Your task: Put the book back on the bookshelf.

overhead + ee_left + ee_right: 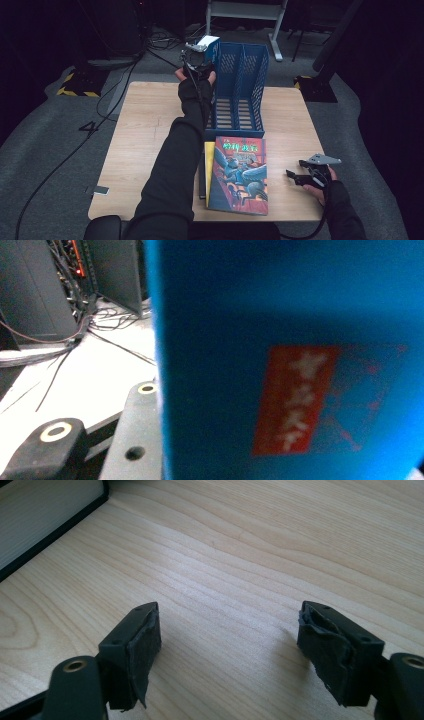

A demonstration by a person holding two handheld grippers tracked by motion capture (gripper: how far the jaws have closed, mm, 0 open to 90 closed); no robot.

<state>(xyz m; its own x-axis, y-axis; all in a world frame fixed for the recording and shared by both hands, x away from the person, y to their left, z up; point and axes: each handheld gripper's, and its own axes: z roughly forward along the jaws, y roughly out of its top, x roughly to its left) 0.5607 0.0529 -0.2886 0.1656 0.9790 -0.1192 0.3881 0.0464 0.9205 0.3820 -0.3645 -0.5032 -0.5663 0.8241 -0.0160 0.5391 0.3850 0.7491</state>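
At rack (239, 85): left gripper (200, 52) fingers grip blue book (290, 360) | red label up close | right gripper (230, 650) fingers open above table (240, 545)

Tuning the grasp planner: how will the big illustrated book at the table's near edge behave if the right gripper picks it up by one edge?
The illustrated book looks thick, so probably heavy; it would likely sag or twist in the right gripper. Its cover seems glossy, so possibly slippery. It overlaps a yellow book, which a push may drag along.
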